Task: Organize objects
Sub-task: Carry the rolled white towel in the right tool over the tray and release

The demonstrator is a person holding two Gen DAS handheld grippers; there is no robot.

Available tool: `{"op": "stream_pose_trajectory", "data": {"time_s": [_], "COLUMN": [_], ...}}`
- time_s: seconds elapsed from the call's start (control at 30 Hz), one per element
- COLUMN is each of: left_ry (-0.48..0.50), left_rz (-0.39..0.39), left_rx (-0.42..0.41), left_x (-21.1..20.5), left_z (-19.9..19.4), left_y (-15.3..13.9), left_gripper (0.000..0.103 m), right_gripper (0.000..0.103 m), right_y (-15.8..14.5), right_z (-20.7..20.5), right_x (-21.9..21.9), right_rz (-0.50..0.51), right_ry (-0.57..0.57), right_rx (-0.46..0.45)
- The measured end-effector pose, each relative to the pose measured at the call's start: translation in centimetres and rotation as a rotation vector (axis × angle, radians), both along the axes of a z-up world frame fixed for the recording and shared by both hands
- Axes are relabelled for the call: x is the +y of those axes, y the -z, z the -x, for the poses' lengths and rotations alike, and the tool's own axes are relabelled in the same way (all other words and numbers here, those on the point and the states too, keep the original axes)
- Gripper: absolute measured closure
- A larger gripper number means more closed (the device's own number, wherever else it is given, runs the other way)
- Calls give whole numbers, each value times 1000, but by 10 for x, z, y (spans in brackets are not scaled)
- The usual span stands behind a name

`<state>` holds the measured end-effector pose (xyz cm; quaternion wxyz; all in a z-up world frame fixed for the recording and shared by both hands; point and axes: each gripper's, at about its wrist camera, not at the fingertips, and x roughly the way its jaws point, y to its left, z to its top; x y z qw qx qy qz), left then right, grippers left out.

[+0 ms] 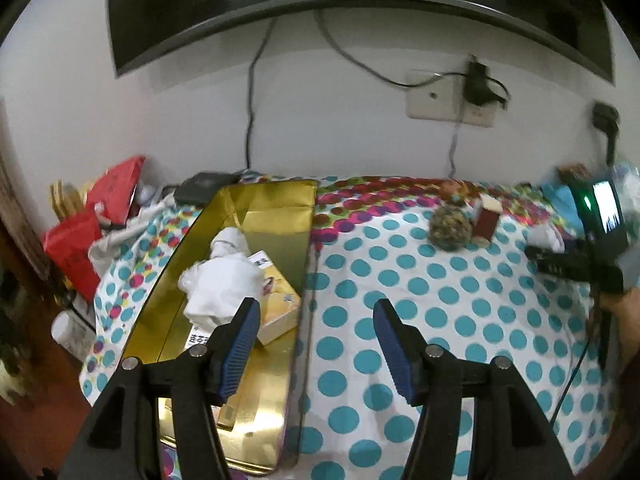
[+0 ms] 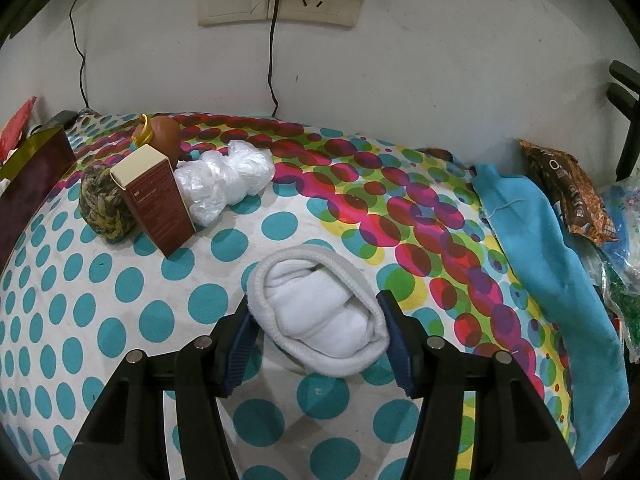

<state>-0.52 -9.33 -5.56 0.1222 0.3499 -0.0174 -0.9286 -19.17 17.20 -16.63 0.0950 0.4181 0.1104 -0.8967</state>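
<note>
Rolled sock gripped on the dotted cloth.

The rolled white sock (image 2: 320,312) is clasped between the pads of the right gripper (image 2: 318,338) on the polka-dot cloth (image 2: 120,320); its long axis is laid crosswise between the fingers, slanting down to the right, with the folded cuff turned upward. The left gripper (image 1: 316,348) is held open and empty, beside the gold tin (image 1: 276,208), in which white cloth (image 1: 224,280) is seen.

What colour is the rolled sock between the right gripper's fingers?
White; the rolled fabric sock shows best in the right wrist view.
</note>
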Motion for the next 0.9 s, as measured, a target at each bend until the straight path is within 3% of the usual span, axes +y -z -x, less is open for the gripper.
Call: {"op": "stream_pose_trajectory", "data": {"time_s": [0.23,0.73,0.83,0.9], "left_ry": [34,59,25,11], "left_rz": [75,-85,-79,-61], "left_rx": [2,19,60,77], "left_x": [31,34,34,36], "left_z": [-12,-41,-58,-66], "left_y": [11,27,27,27], "left_gripper": [42,40,39,33], "right_gripper": [48,48,48,48], "right_y": [-1,-12,-10,-15], "right_z": [-2,-15,-14,-16], "right_x": [-2,-9,-12,-12], "right_rz": [-19,3,-4,44], "right_ry": [1,-58,-66,-60], "right_rx": [9,79,80,82]}}
